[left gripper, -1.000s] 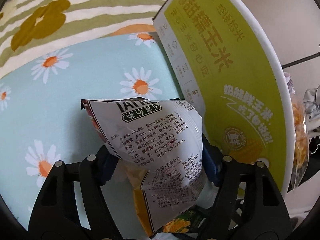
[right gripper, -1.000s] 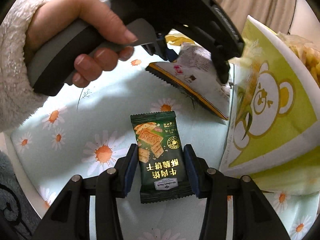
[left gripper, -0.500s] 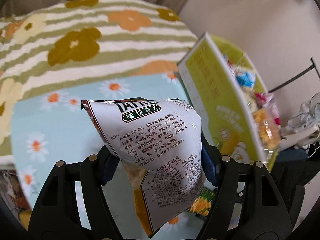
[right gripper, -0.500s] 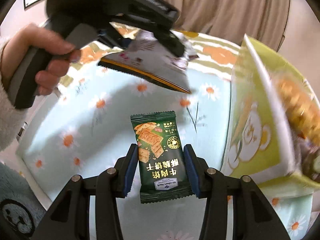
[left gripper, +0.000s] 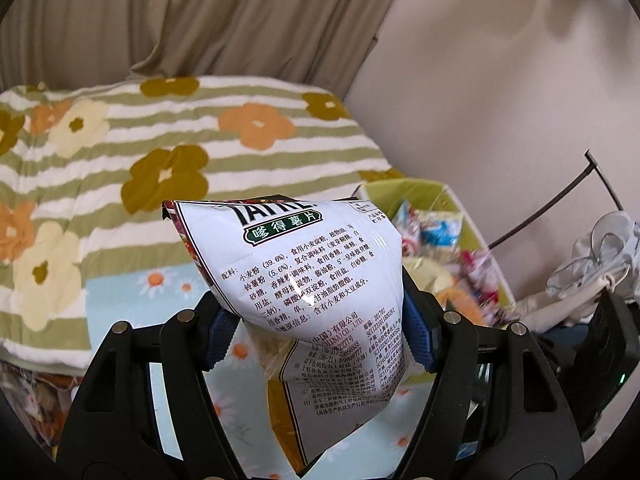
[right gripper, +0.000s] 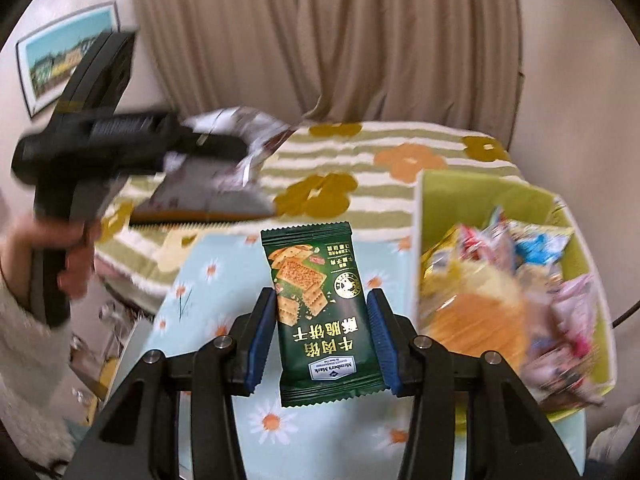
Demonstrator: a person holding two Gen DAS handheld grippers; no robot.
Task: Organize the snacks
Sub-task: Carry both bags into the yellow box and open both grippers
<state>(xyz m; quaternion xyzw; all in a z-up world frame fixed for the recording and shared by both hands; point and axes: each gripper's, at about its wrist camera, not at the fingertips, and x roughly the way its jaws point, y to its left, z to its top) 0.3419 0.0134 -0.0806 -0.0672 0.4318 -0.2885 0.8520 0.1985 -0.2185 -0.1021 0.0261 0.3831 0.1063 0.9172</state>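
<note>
My left gripper (left gripper: pixel 318 332) is shut on a white chip bag (left gripper: pixel 312 280) printed with Chinese text, held up in the air. A green cracker packet (right gripper: pixel 320 312) sits between the blue pads of my right gripper (right gripper: pixel 322 340), which is shut on it. In the right wrist view the left gripper (right gripper: pixel 224 152) shows blurred at the upper left with the chip bag (right gripper: pixel 216 184) and a hand (right gripper: pixel 68 256). A lime-green box (right gripper: pixel 500 196) full of mixed snack packets stands at the right, also seen as the box (left gripper: pixel 404 192) in the left wrist view.
A light blue daisy-print cloth (right gripper: pixel 208 280) covers the table below both grippers. Behind it lies a green-striped flowered blanket (left gripper: pixel 160 148), then beige curtains (right gripper: pixel 320 40). Clothes and a black stand (left gripper: pixel 600 264) sit at the far right by the wall.
Both grippers have risen well above the table with their packets still held. The box's open top and its contents have come into view, and the left gripper now sits higher in the right wrist view.
</note>
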